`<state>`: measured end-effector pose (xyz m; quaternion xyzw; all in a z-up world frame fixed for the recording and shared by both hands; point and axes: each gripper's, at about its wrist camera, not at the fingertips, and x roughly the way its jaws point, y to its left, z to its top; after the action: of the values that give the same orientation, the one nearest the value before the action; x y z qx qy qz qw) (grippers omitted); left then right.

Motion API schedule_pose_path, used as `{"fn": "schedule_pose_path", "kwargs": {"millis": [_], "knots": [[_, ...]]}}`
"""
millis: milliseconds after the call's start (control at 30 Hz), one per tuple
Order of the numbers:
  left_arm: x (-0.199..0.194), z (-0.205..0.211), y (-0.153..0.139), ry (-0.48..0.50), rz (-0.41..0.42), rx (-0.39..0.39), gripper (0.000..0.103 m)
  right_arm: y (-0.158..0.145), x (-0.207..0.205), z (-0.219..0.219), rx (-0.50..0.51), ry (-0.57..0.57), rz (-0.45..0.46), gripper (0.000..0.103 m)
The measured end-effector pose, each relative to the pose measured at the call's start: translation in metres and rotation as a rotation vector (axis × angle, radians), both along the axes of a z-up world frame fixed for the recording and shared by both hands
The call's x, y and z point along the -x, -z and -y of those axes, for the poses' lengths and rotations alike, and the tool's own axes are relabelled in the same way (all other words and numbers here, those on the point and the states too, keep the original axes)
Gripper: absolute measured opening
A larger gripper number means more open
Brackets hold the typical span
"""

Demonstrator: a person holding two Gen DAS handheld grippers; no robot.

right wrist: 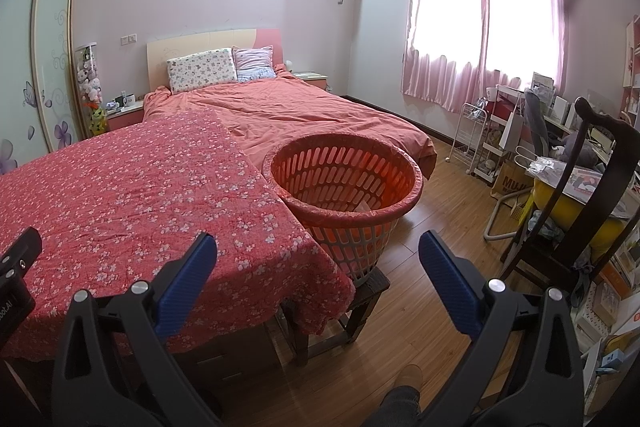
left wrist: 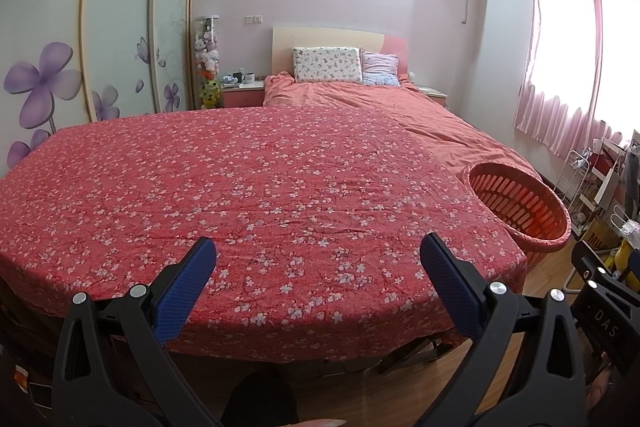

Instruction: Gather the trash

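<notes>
Fingers: left gripper [left wrist: 318, 247] and right gripper [right wrist: 318, 247] both spread, empty
Basket [right wrist: 352, 211]: light, slotted plastic; grasp rim
Trash: none visible on surface [left wrist: 256, 187]

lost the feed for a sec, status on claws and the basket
Left claw open, empty. Right claw open, empty. Orange basket upright on a stool beside the floral-cloth table. No trash visible on the cloth.

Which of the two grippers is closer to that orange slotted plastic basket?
Right. The orange slotted plastic basket sits just ahead of the right gripper; from the left gripper it lies far right.
</notes>
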<state>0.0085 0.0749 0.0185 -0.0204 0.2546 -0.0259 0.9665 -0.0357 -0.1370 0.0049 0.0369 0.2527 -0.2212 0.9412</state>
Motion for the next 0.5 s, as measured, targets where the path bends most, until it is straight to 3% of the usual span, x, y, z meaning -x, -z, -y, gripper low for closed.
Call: {"fn": "schedule_pose_path", "kwargs": {"millis": [500], "knots": [[-0.0002,0.0013,-0.0016,-0.003,0.004,-0.018,0.1,0.0041,0.0013,-0.0007,-0.003,-0.005,-0.004,0.099]]}}
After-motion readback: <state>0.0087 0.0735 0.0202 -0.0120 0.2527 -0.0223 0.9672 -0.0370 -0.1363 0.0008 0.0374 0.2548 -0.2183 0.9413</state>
